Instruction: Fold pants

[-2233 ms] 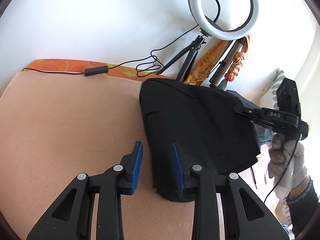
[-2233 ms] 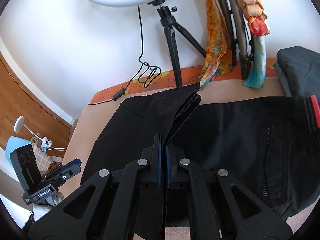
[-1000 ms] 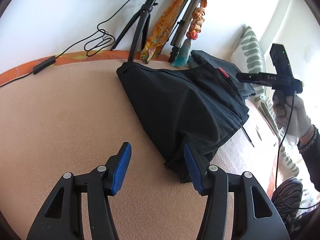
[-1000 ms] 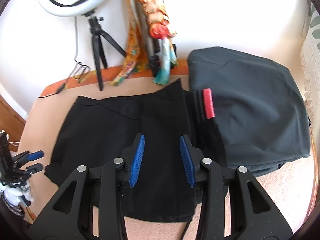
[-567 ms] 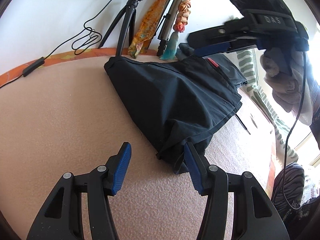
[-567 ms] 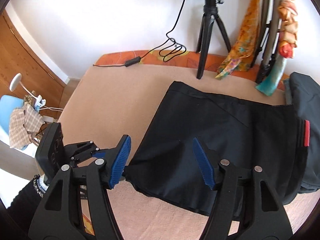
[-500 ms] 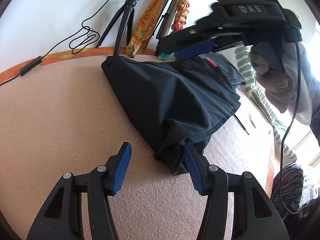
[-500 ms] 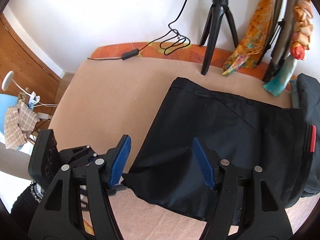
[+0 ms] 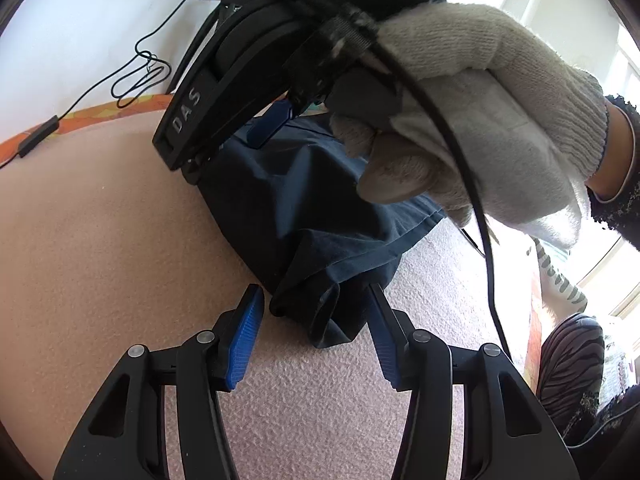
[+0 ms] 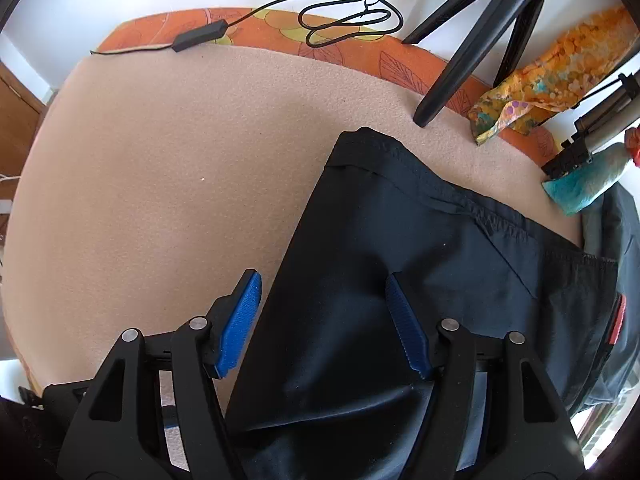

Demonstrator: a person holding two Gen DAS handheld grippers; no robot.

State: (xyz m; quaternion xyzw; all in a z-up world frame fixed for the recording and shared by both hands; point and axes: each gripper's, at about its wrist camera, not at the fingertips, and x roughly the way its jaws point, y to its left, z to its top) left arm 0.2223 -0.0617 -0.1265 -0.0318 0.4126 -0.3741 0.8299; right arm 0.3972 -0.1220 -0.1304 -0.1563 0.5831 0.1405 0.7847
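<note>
Black pants [image 10: 420, 280] lie folded on the beige blanket [image 10: 160, 168]. In the left wrist view their bunched near corner [image 9: 320, 304] sits between the blue pads of my left gripper [image 9: 316, 308], which is open around it without pinching. My right gripper [image 10: 320, 292] is open, just above the pants' left edge; its left pad [image 10: 240, 320] is over the blanket and its right pad [image 10: 404, 320] over the cloth. From the left wrist view the right gripper's body [image 9: 248, 80] and the gloved hand [image 9: 472, 120] holding it hide most of the pants.
A black tripod [image 10: 480, 32] stands at the blanket's far edge, with a cable and inline switch [image 10: 200, 38] on the orange border. An orange patterned cloth [image 10: 540, 80] and a turquoise cloth [image 10: 588, 184] hang at the back right. A dark grey garment [image 10: 624, 240] lies right of the pants.
My right gripper has opened wider and swung left across the pants to their left side, now crossing close in front of the left camera. My left gripper has crept nearer to the bunched corner.
</note>
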